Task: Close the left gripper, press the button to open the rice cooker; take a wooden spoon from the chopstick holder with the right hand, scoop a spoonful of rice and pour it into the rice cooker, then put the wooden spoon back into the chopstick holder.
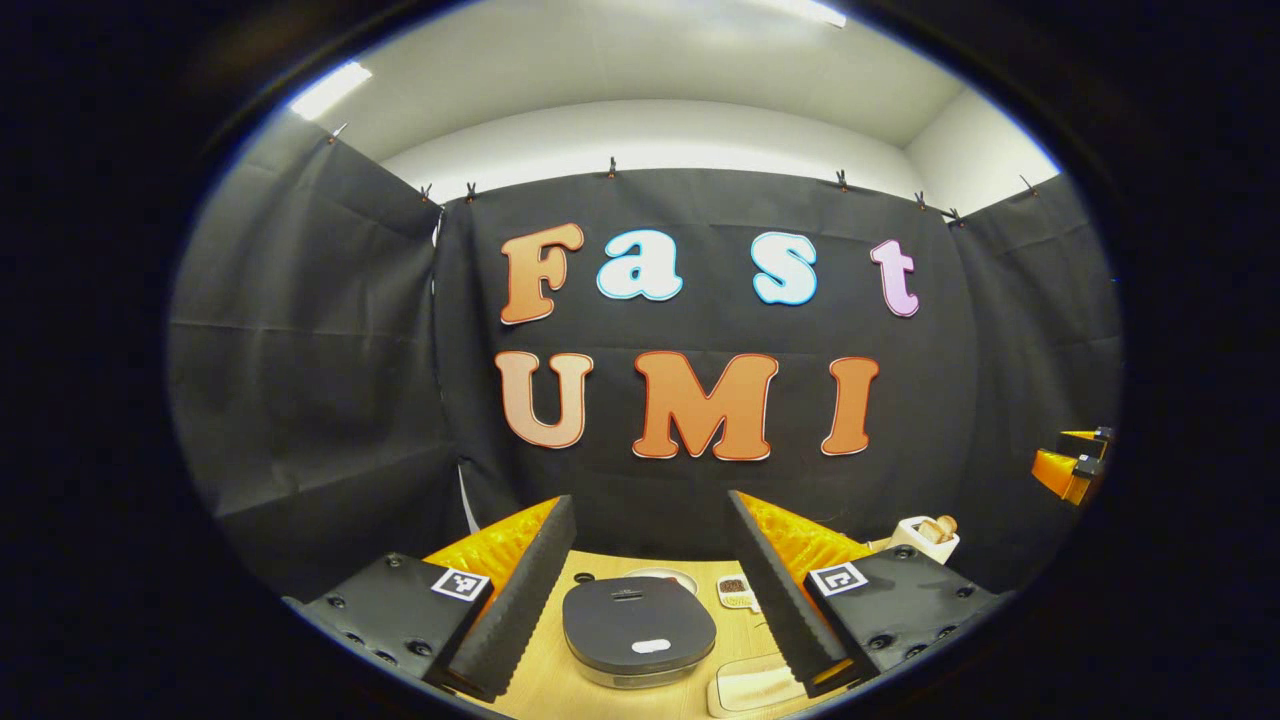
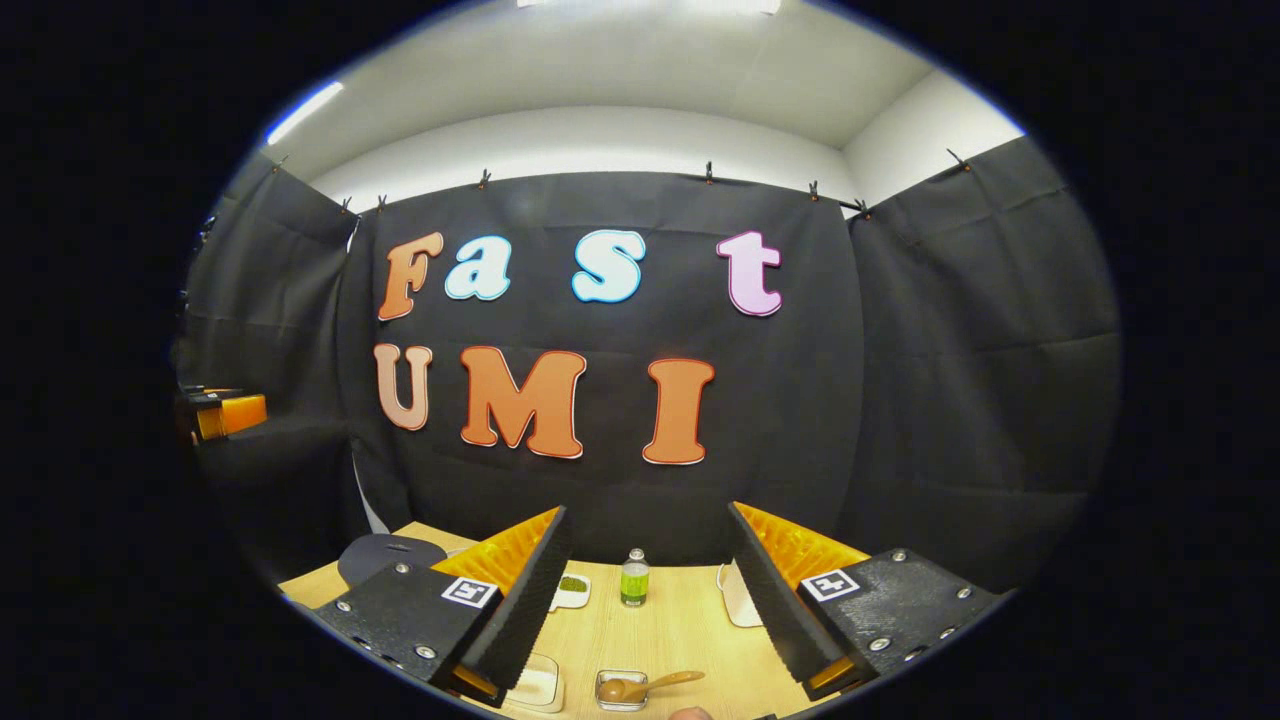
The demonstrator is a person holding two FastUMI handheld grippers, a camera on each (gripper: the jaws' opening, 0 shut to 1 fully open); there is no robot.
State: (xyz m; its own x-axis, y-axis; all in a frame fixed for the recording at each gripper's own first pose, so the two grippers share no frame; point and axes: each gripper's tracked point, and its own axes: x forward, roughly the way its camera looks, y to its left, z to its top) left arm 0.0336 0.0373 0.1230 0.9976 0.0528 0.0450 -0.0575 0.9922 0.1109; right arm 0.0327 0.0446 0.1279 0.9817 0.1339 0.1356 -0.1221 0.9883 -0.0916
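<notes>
Wooden spoon [image 2: 650,686] lies across a small glass dish [image 2: 621,691] at six o'clock below the wide-open right gripper [image 2: 645,590]. Left gripper [image 1: 640,590], also spread, frames the closed rice cooker [image 1: 638,630]; pressing while open risks straddling the button.
</notes>
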